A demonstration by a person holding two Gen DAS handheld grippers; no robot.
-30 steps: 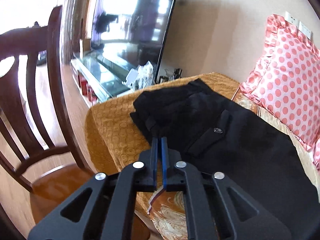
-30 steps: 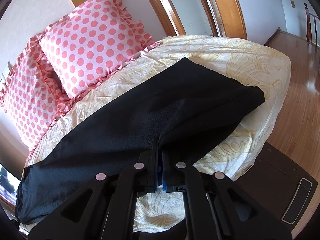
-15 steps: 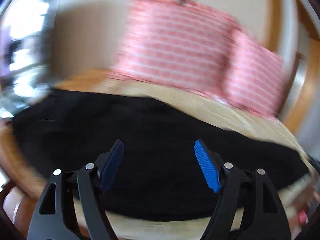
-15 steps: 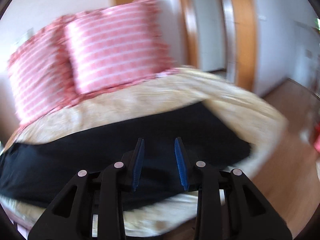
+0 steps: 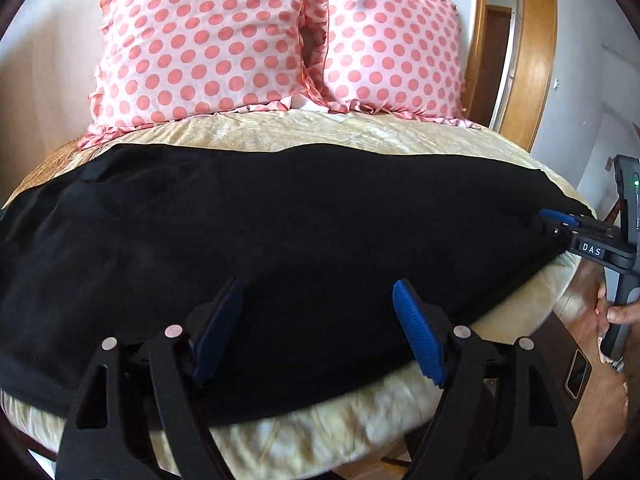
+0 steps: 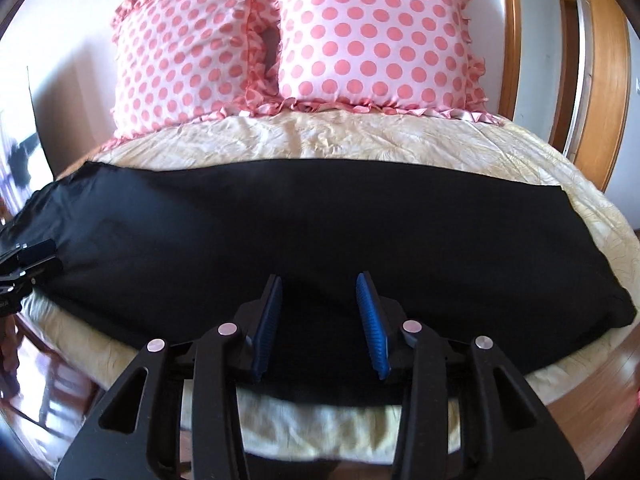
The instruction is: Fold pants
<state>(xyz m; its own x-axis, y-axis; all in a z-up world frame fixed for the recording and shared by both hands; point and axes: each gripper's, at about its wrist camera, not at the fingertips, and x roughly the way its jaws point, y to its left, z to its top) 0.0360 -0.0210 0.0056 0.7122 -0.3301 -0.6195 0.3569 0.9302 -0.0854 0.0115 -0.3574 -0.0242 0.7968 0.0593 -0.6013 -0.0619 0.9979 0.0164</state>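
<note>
The only readable text I find is "DAS", in white capitals on a small black label point(image 5: 591, 249) on the side of the right gripper point(image 5: 554, 220), seen at the right edge of my left wrist view.

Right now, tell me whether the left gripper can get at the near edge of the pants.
Probably yes. The left gripper is open, its fingers over the black pants, and nothing lies between them and the near edge on the bedspread.
</note>
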